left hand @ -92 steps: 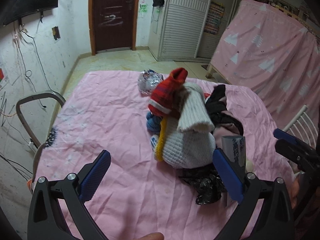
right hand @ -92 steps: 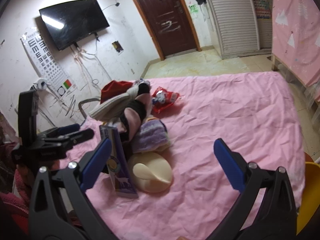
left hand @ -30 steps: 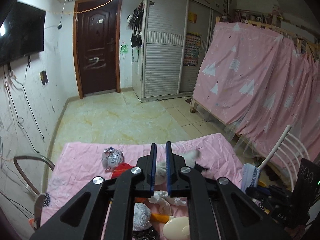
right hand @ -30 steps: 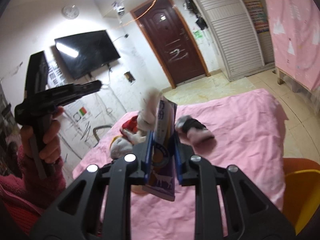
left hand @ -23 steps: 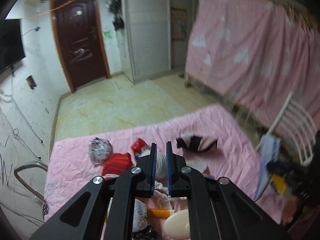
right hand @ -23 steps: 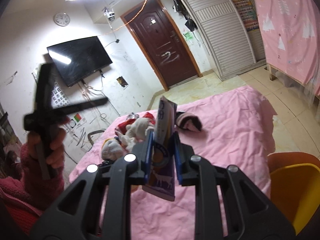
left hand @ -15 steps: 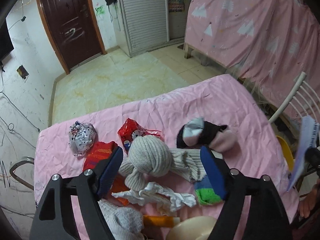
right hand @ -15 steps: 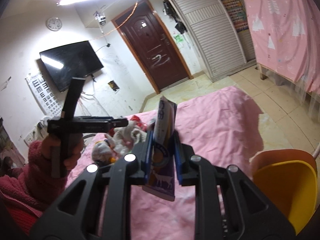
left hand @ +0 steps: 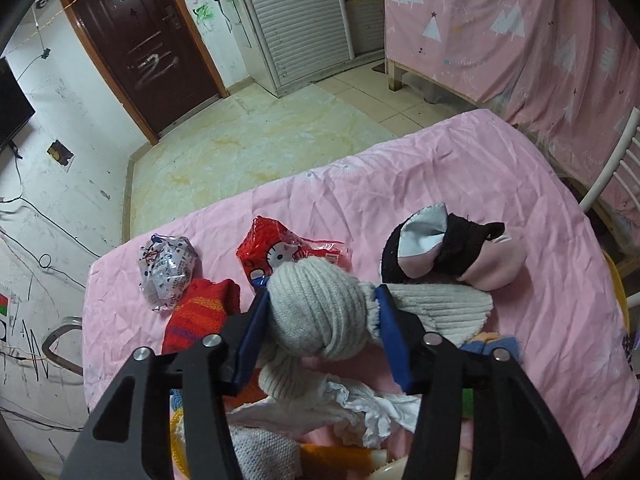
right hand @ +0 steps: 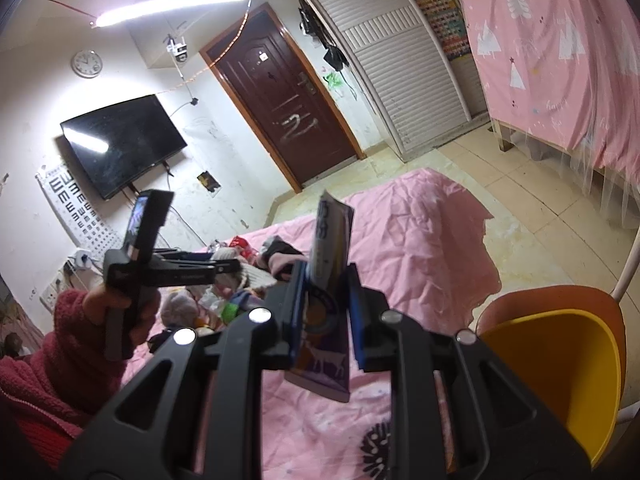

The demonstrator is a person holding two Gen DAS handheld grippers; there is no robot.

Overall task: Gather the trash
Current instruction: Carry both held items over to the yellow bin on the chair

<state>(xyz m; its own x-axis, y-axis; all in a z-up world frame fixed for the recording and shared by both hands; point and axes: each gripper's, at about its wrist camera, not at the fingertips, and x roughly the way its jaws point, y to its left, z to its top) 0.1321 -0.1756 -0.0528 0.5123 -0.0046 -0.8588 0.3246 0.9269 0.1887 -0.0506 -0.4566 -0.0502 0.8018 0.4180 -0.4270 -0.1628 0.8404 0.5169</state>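
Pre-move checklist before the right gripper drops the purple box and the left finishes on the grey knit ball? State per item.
1. Right gripper grip on the purple box: ok, pads clamp it, box upright between them.
2. Yellow bin reachable: ok, open mouth just right of the right gripper, nothing over it.
3. Left gripper around the grey knit ball: ok, ball sits between the jaws, which are closing.
4. Left pads pressing the ball: cannot tell, the near pad touches it, the other looks just clear.
5. Grey knit ball is trash: not ok, it looks like clothing; the white crumpled tissue lies nearer below.
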